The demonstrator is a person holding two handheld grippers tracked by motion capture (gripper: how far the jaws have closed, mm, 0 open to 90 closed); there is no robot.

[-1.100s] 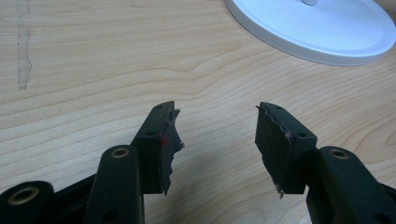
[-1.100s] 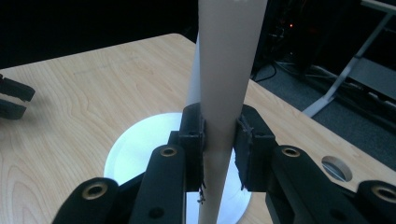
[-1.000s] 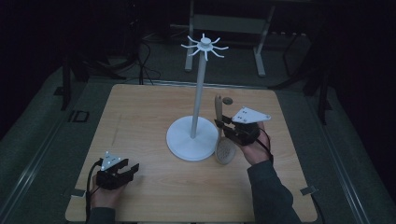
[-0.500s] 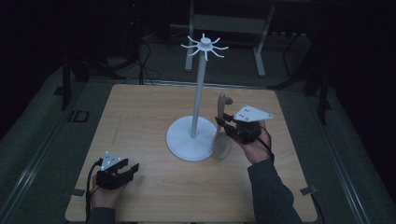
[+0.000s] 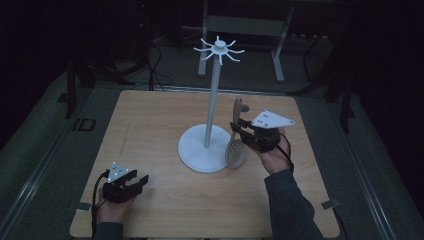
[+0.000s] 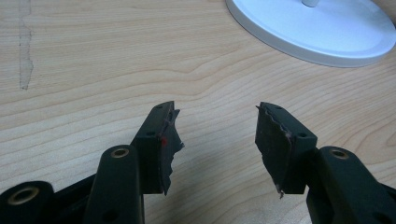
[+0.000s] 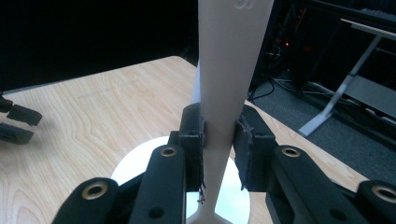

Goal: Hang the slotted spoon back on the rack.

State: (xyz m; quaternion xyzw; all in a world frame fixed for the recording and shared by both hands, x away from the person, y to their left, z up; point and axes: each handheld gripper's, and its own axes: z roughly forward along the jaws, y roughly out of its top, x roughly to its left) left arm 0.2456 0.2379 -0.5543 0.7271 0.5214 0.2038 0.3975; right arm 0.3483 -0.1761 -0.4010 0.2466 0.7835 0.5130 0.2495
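- Nearest, at the table's [image 5: 150, 115] front left corner: left gripper [image 5: 134, 184] resting low on the wood, jaws spread apart with bare tabletop between them, one cable trailing back past the hand.
- Farther in, right of centre: right gripper [image 5: 236, 130] pinching one pale wooden spoon [image 5: 235, 152] by its handle, jaws pressed tight on both sides; spoon near upright, slotted bowl down beside the stand's round base, touching or not unclear.
- Centre: one white stand [image 5: 207, 147], single thin pole topped by a ring of short hooks.
- Beyond the far edge: dark floor, cables, one pale desk frame [image 5: 240, 25].
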